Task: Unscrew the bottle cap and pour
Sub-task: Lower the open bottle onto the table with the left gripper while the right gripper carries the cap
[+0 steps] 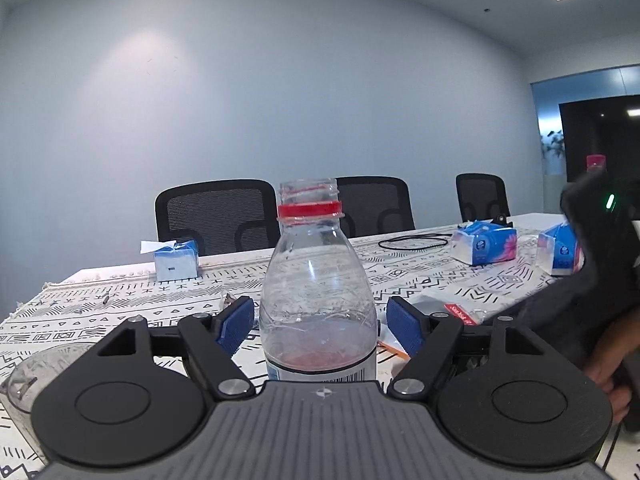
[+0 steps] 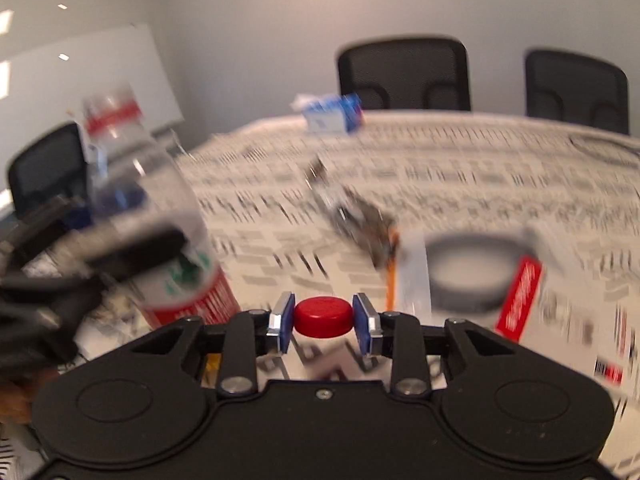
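Observation:
A clear plastic bottle [image 1: 318, 288] with a red neck ring and no cap stands upright between the blue pads of my left gripper [image 1: 320, 326]. The pads stand a little off its sides, so the gripper is open around it. A little reddish liquid sits low in the bottle. In the blurred right wrist view the bottle [image 2: 160, 216] is at the left with the left gripper around it. My right gripper [image 2: 323, 322] is shut on the red cap [image 2: 323, 317] above the table. A clear cup [image 1: 28, 376] sits at the left edge.
The table has a black-and-white patterned cloth [image 1: 440, 280]. On it lie tissue packs [image 1: 484, 246], a blue box [image 1: 176, 264], a black cable loop [image 1: 412, 243], a grey round dish [image 2: 472, 276] and a red-labelled packet [image 2: 518, 304]. Black chairs [image 1: 216, 216] stand behind.

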`<state>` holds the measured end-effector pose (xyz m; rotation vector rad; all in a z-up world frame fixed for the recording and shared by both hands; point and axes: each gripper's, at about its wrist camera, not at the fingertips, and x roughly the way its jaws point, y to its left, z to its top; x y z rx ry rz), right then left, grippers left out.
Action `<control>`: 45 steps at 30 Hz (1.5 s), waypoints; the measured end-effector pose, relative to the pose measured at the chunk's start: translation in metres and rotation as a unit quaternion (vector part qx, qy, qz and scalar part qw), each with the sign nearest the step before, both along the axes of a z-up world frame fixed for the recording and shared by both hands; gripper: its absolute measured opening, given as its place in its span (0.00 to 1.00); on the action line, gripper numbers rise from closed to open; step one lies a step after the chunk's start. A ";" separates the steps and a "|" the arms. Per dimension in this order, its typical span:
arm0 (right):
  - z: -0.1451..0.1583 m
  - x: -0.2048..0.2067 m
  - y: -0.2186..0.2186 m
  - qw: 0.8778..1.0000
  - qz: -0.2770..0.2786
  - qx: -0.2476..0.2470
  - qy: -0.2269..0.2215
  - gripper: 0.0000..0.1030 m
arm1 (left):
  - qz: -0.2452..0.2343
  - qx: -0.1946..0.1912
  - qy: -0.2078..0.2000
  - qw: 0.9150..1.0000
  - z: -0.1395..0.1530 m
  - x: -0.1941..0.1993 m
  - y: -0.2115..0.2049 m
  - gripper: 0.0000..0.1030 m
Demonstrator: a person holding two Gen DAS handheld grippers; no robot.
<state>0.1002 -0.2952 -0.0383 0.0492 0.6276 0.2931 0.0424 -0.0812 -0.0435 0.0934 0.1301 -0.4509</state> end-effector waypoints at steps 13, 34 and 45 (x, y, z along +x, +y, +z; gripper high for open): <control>-0.004 -0.018 0.015 0.997 -0.063 -0.036 -0.007 0.53 | 0.014 -0.025 0.005 1.000 0.025 -0.033 0.028 0.78; 0.057 -0.138 0.075 0.994 -0.070 0.009 -0.086 0.63 | 0.215 -0.059 0.092 0.971 0.051 -0.097 0.078 0.80; 0.074 -0.155 0.083 0.988 -0.091 0.018 -0.120 0.63 | 0.234 -0.023 0.069 0.970 0.062 -0.117 0.069 0.83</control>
